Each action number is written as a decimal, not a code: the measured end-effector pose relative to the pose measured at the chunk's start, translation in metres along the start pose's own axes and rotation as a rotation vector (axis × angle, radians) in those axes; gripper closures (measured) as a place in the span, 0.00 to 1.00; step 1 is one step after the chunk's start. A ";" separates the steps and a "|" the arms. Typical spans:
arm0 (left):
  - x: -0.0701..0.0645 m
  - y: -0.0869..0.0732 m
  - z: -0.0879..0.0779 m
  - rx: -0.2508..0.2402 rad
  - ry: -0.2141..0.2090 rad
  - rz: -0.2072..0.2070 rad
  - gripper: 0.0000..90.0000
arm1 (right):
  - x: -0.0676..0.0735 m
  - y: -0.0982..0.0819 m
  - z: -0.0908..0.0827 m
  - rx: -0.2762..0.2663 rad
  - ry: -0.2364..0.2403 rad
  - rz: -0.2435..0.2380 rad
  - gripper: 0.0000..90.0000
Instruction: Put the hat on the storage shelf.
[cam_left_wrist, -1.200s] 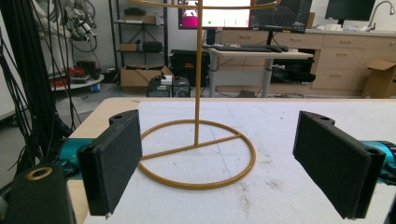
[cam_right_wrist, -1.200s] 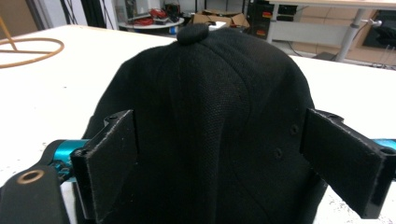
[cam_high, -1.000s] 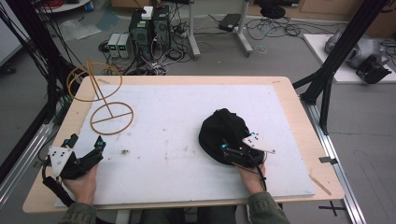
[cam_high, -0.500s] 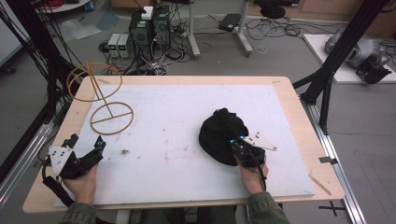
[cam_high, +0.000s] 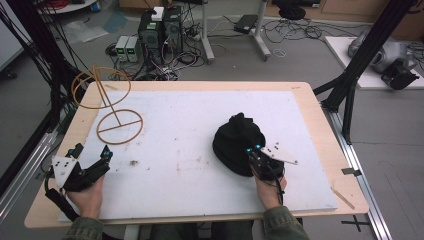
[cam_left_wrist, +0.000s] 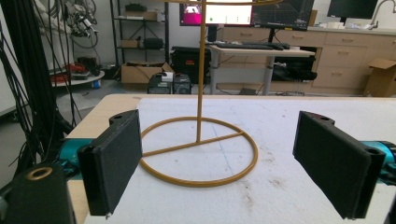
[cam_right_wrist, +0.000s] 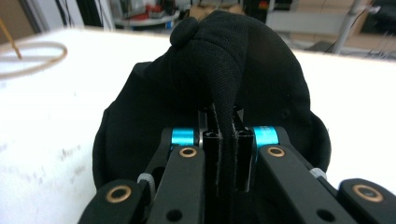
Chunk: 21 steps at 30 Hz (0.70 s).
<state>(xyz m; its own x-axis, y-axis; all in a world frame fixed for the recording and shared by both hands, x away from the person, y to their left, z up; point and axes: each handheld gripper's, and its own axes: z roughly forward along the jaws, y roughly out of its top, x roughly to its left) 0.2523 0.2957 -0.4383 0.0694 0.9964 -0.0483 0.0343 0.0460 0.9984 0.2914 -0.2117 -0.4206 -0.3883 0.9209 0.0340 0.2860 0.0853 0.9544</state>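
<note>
The black cap (cam_high: 238, 142) lies crumpled on the white table top (cam_high: 200, 125), right of centre and near the person's edge. A fold of its fabric stands pinched between the jaws of the right gripper (cam_right_wrist: 227, 140), which have just closed on it, likely so the cap can be lifted. Well apart at far left stands the wire hat stand (cam_high: 112, 107), probably its destination. The left gripper (cam_left_wrist: 219, 163) rests with jaws wide and empty, facing the stand's ring base.

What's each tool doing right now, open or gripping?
Left tool: open, holding nothing.
Right tool: closed on a fold of the black cap.
</note>
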 end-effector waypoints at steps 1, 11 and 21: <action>0.000 0.000 0.000 0.000 0.001 0.001 0.18 | 0.000 0.003 -0.004 -0.031 -0.008 0.034 0.96; 0.004 0.001 -0.002 -0.010 -0.005 -0.017 0.18 | 0.003 0.023 -0.028 -0.240 -0.004 0.072 0.96; -0.002 0.002 -0.002 -0.010 -0.021 0.006 0.18 | -0.001 0.044 -0.027 -0.294 0.033 0.086 0.96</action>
<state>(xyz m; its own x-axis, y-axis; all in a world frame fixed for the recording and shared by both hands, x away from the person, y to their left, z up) 0.2501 0.2938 -0.4364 0.0907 0.9950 -0.0426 0.0241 0.0406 0.9989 0.2811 -0.2193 -0.3705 -0.4032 0.9067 0.1235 0.0554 -0.1106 0.9923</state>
